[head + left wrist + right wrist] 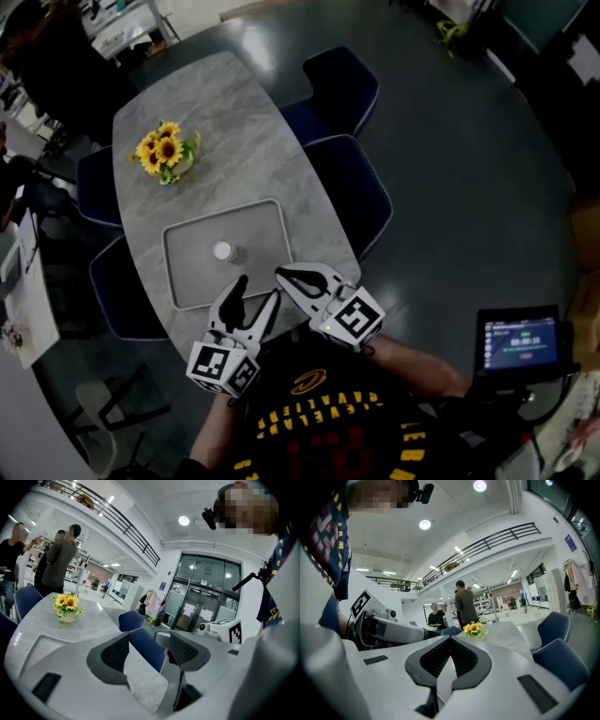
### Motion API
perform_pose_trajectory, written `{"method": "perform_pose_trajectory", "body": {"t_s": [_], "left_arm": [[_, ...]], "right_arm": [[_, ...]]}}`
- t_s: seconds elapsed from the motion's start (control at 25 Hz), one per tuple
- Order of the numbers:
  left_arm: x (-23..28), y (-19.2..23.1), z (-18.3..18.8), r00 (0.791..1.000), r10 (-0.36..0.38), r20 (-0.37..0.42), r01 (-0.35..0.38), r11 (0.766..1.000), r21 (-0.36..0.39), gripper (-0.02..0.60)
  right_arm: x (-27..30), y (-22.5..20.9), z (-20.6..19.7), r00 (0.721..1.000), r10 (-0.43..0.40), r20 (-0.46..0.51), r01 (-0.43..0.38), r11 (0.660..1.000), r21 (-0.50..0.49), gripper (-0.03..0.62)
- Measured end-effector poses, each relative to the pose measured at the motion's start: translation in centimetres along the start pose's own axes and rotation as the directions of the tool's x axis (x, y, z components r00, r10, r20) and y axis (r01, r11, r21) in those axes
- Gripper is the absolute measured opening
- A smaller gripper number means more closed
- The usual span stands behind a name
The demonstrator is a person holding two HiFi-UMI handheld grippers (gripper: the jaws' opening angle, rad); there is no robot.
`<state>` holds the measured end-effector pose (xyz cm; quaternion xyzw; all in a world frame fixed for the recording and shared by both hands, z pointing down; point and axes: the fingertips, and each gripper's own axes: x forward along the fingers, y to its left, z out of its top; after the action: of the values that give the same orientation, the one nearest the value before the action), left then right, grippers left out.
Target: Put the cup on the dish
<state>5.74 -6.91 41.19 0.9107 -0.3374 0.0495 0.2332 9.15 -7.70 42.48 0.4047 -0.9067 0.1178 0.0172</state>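
A small white-topped cup (223, 251) stands inside a grey rectangular dish (267, 220) on the marbled table (234, 131). Both grippers hover over the table's near edge, just short of the dish and apart from the cup. My left gripper (257, 291) is open with nothing between its fingers; in the left gripper view its jaws (149, 648) stand apart with only table and a blue chair showing between them. My right gripper (280, 274) is shut and empty, and the right gripper view shows its pads (461, 658) pressed together. Neither gripper view shows the cup.
A vase of sunflowers (165, 150) stands at the table's far end. Dark blue chairs (354, 192) line the right side, with others (117, 286) on the left. A tablet (521, 339) sits at the right. People stand beyond the table (464, 604).
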Motion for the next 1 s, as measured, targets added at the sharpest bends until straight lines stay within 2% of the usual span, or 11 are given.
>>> {"method": "perform_pose_trajectory", "body": {"t_s": [0.24,0.4,0.56,0.68,0.8,1.0], "left_arm": [[1.3,-3.6,-2.1,0.997,-0.068,-0.025,0.068,0.998,-0.004,0.279],[4.2,-4.6,-3.8,0.990,-0.133,-0.046,0.133,0.991,0.015,0.279],[4.8,-5.3,-4.7,0.984,-0.158,-0.081,0.160,0.987,0.023,0.279],[4.1,-7.3,-6.3,0.981,-0.156,-0.116,0.160,0.987,0.026,0.279],[3.3,-8.5,-6.2,0.982,-0.138,-0.129,0.142,0.990,0.026,0.278],[0.9,-6.7,-5.6,0.991,-0.075,-0.108,0.079,0.996,0.030,0.279]], "right_arm": [[-3.9,-0.6,1.1,0.997,-0.073,0.027,0.073,0.997,-0.013,0.008],[-5.7,-2.8,0.2,0.991,-0.128,0.028,0.129,0.991,-0.043,0.008],[-6.8,-3.3,-1.1,0.985,-0.156,0.073,0.157,0.987,-0.017,0.008],[-8.8,-2.4,-1.8,0.984,-0.151,0.090,0.151,0.988,0.005,0.008],[-9.6,-1.8,-1.5,0.986,-0.148,0.078,0.145,0.988,0.043,0.008],[-7.5,0.4,-1.8,0.995,-0.090,0.054,0.087,0.995,0.047,0.008]]}}
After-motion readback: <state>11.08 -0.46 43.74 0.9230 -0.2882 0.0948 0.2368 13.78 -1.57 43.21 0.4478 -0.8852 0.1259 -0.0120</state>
